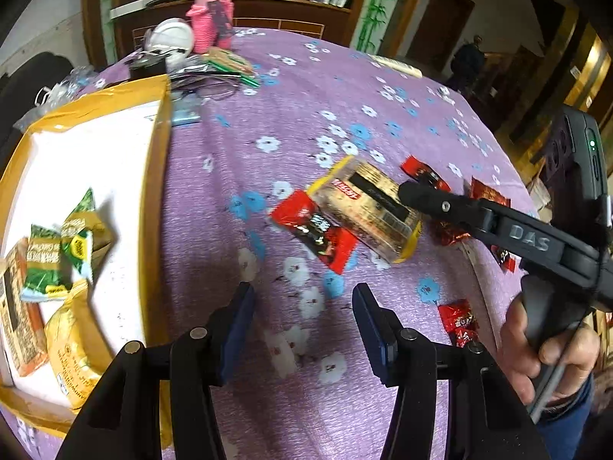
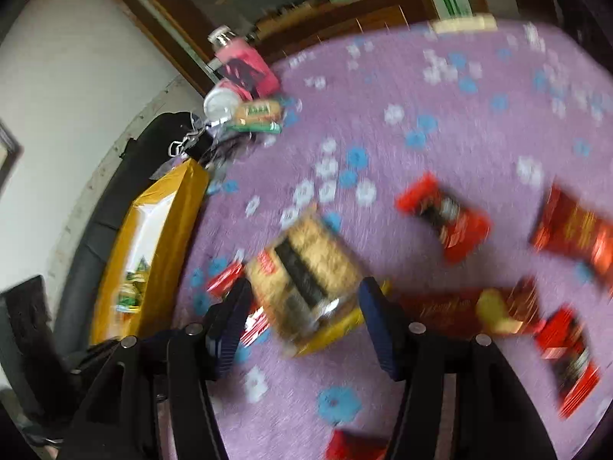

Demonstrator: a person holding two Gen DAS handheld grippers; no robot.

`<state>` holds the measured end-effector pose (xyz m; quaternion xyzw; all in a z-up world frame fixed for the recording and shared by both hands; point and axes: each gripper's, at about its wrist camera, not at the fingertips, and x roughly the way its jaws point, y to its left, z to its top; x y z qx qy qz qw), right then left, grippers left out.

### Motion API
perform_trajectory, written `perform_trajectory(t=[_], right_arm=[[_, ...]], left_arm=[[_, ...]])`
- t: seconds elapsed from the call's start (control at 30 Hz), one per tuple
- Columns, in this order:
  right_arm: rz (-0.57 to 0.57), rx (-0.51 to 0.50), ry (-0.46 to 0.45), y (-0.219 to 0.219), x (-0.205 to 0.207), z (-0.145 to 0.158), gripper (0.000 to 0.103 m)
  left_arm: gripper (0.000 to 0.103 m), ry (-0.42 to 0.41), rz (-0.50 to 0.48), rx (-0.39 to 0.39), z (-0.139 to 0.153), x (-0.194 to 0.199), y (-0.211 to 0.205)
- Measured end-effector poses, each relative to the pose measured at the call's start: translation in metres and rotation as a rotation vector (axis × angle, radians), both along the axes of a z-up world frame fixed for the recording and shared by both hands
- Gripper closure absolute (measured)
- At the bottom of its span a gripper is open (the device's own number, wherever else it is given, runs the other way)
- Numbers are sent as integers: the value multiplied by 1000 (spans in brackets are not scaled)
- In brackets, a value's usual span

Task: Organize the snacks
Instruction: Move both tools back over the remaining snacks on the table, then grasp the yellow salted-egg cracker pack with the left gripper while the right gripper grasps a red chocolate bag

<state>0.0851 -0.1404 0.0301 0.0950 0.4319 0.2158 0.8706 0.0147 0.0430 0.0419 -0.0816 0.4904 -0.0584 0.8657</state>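
While the left gripper [image 1: 302,329] is hanging open and empty over the purple cloth [image 1: 237,145], the right gripper [image 2: 302,318] is straddling the cracker pack [image 2: 306,272], jaws open, and this light, crinkly, breakable pack probably wants a gentle side squeeze.

The right wrist view is smeared throughout: the print on the yellow cracker pack [image 2: 306,280] between the right gripper [image 2: 302,318] fingers cannot be read, nor whether the pads touch it. A red packet [image 2: 356,446] below those fingers is cut by the bottom edge. In the left wrist view, the brown pack [image 1: 15,306] left of the left gripper [image 1: 302,326] runs past the frame edge.
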Motion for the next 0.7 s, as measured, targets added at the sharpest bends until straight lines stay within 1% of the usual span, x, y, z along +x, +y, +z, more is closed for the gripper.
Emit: perform_trajectory(t=[0.07,0.1,0.2,0.27,0.3,0.37,0.4,0.47,0.53,0.57,0.6,0.63,0.67,0.7], right_arm=[[-21,-53,-45,2,6,-3,40],[-17,-47,-43,2,9,-5,39],[-11,9,8,1,21,-16,36],[40,46,68,3,24,-23,36],[54,32,65,6,21,-21,36],[107,27,92,9,13,-19,35],[141,56,114,10,10,-18,34],[208,168,157,8,3,-14,33],[220,293,147,-4,2,-4,33],[172,338,119,-18,3,4,33],[108,333,80,-30,3,10,33],[25,298,33,-43,3,17,33],[-39,272,5,-53,3,21,33],[-127,257,-17,-69,3,25,33]], left_arm=[[47,2,3,-13,-2,-1,4],[47,5,4,-15,-4,-2,5],[47,14,-5,-20,-7,-4,4],[47,8,-10,-18,-6,-5,4],[47,3,-14,-19,-5,-7,4],[47,-5,-17,-24,-2,-9,7],[47,-9,-16,-25,-2,-10,9],[46,-6,-5,-25,-2,-8,12],[46,4,-3,-25,-2,-4,10],[46,8,-5,-26,-1,-2,9],[46,10,-13,-34,0,0,5],[46,8,-23,-40,2,2,1],[46,6,-29,-39,4,5,-3],[46,5,-34,-34,5,8,-8]])
